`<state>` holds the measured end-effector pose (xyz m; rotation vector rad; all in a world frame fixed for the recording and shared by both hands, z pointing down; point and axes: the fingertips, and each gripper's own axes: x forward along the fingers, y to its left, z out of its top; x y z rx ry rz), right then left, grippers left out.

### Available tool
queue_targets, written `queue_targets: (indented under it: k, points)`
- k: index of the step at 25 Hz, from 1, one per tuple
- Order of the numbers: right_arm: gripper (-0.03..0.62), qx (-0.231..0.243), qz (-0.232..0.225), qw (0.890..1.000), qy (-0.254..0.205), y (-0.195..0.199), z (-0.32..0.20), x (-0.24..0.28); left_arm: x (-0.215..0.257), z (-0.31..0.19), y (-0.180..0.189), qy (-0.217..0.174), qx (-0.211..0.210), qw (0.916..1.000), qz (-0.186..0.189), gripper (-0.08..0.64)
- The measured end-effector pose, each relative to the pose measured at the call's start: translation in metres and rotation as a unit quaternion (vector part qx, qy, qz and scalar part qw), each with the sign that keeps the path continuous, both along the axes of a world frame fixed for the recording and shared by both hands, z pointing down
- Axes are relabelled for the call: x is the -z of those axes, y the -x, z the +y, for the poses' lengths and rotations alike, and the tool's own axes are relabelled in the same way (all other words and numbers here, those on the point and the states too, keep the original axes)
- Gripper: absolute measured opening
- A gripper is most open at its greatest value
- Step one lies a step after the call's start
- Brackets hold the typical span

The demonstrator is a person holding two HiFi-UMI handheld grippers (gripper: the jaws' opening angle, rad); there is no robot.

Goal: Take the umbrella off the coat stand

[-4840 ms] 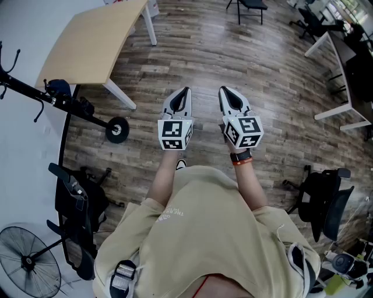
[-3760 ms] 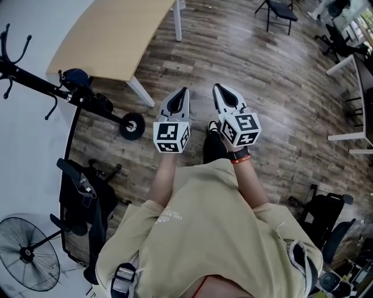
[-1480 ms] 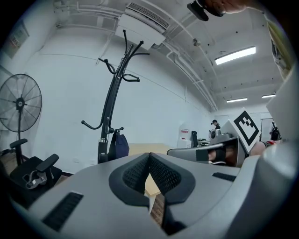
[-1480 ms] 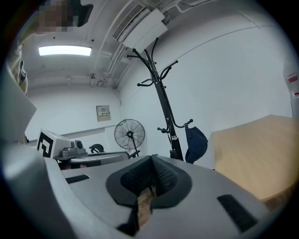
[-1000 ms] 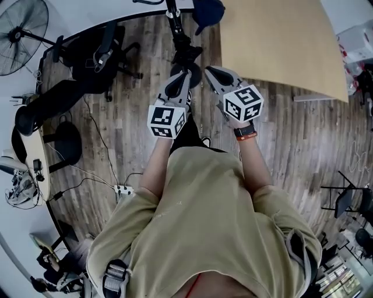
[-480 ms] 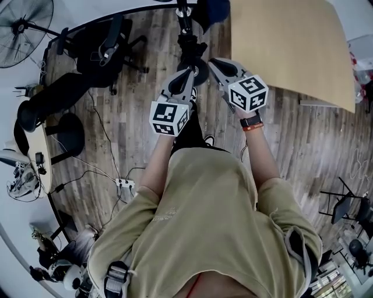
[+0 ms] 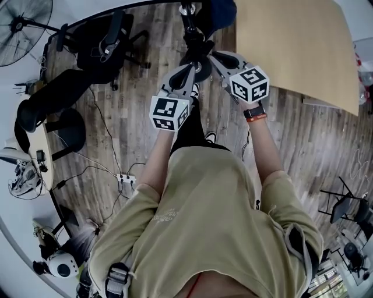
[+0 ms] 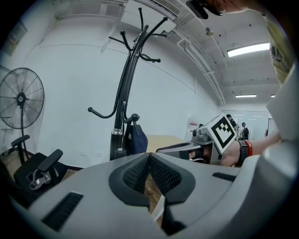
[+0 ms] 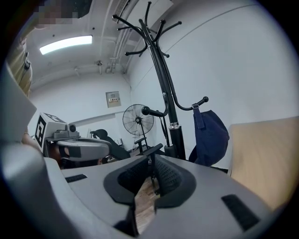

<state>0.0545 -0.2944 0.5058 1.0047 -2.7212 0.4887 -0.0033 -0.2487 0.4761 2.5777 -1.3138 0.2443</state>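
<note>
The black coat stand rises straight ahead of both grippers, and its pole has several curved hooks. A navy folded umbrella hangs by a strap from a low hook, beside the pole. From the head view the stand and the umbrella lie at the top edge. My left gripper is shut and empty. My right gripper points at the stand's foot. Its jaws are opening a narrow slit with nothing between them. Neither gripper touches the umbrella.
A light wooden table stands right of the stand. Black office chairs and a floor fan are at the left. A power strip with cables lies on the wood floor.
The person has turned and walked to the coat stand, which went from the far left to straight ahead. Both grippers have moved forward toward its foot.
</note>
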Motion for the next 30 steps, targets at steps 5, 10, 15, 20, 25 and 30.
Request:
queue_targets:
  k: [5, 10, 15, 20, 25, 30]
  points:
    - [0.075, 0.009, -0.001, 1.000, 0.002, 0.006, -0.014, -0.007, -0.002, -0.006, 0.002, 0.004, -0.003, 1.0000, -0.004, 0.025]
    - [0.087, 0.012, -0.001, 1.000, 0.000, 0.011, -0.029, -0.009, -0.001, -0.014, 0.006, 0.002, -0.004, 1.0000, -0.005, 0.025]
    - [0.103, 0.017, -0.001, 1.000, 0.001, 0.009, -0.040, -0.012, -0.002, -0.021, 0.000, 0.003, -0.012, 0.9999, -0.012, 0.025]
    - [0.121, 0.019, 0.001, 1.000, 0.006, 0.013, -0.052, -0.021, -0.001, -0.023, 0.004, 0.008, -0.012, 0.9999, -0.007, 0.025]
    - [0.130, 0.030, 0.005, 1.000, 0.007, 0.021, -0.066, -0.033, -0.006, -0.029, 0.014, 0.012, -0.012, 0.9998, -0.009, 0.025]
    - [0.149, 0.051, 0.008, 0.999, -0.007, 0.025, -0.076, -0.036, -0.008, -0.036, 0.011, 0.014, -0.024, 0.9996, -0.009, 0.025]
